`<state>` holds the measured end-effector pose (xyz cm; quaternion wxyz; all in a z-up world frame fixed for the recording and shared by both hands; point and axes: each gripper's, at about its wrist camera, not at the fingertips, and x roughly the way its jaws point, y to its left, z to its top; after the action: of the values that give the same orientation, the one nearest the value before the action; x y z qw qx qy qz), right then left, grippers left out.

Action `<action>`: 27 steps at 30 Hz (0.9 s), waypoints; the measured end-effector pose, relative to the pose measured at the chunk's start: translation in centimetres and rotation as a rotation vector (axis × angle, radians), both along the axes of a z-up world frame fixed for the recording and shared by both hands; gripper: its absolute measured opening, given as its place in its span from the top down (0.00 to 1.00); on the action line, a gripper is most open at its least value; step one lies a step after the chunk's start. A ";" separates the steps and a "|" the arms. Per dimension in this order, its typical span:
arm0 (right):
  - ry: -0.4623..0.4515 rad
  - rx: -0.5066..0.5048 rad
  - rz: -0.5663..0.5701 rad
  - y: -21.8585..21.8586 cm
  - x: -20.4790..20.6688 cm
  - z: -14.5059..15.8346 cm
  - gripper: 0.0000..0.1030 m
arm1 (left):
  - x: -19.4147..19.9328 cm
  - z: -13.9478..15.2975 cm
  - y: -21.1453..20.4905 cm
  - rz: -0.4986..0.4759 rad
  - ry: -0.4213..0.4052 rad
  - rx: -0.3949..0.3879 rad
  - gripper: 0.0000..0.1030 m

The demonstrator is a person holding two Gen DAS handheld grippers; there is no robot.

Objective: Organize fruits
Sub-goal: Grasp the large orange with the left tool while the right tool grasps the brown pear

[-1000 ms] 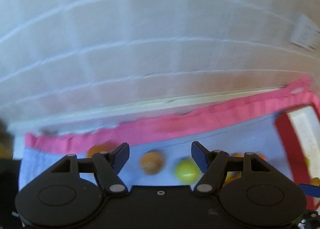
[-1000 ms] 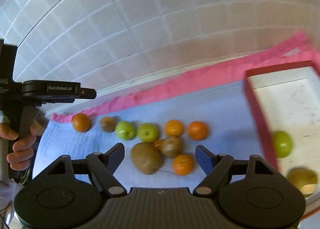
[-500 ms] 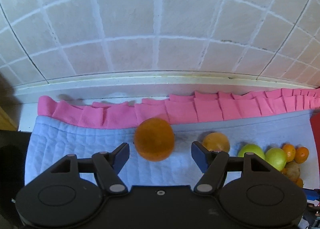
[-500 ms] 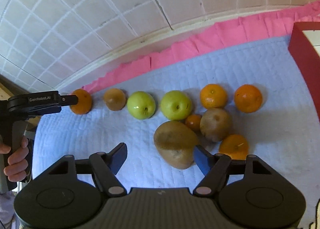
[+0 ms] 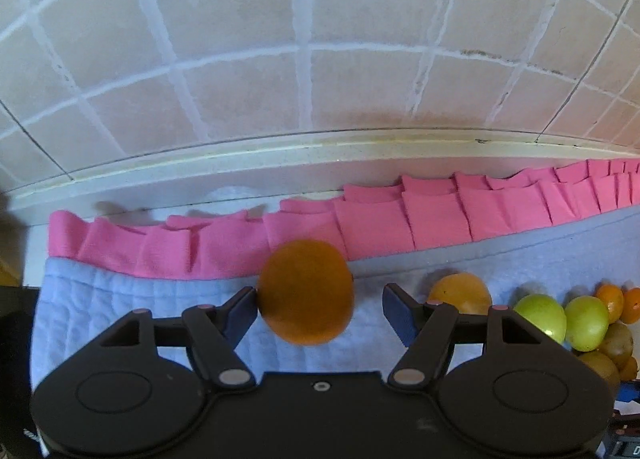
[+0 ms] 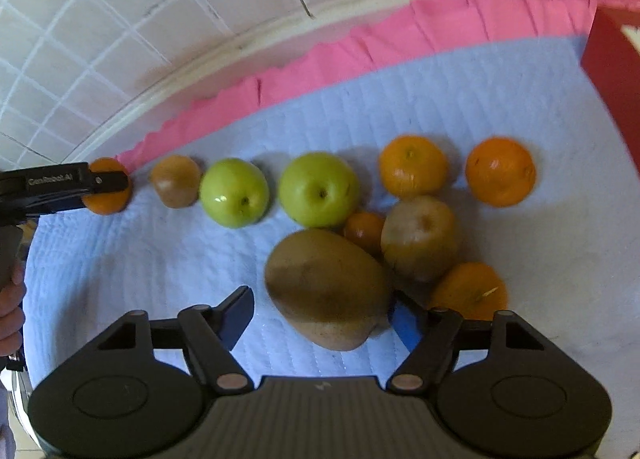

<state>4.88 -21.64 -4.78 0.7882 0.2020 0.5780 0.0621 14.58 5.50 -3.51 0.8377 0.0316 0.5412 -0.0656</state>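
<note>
Left wrist view: the left gripper [image 5: 318,309] has dropped toward the blue mat [image 5: 120,307] since a second ago, when the wall filled the view; the orange [image 5: 306,293] now sits between its jaws, the left pad at the fruit's edge, the right pad clear of it, so the jaws are released, not gripping. Right wrist view: the right gripper [image 6: 322,311] has also come down; the big brown fruit [image 6: 328,287], formerly well ahead, now lies between its jaws, touching or nearly touching the right pad, the left apart. Jaws have just narrowed slightly but remain unclenched. The red box [image 6: 612,59] is at the far right. Judgement: both grasps are set up, neither made.
</note>
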 end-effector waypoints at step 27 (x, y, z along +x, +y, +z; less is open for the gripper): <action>-0.120 0.065 0.014 -0.1 -1.2 4.9 0.34 | -2.3 4.4 0.1 0.051 -0.123 -0.083 0.38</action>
<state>3.64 -21.75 0.11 0.8141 0.2197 0.5285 0.0983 12.31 5.63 0.90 0.8714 -0.0131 0.4862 -0.0643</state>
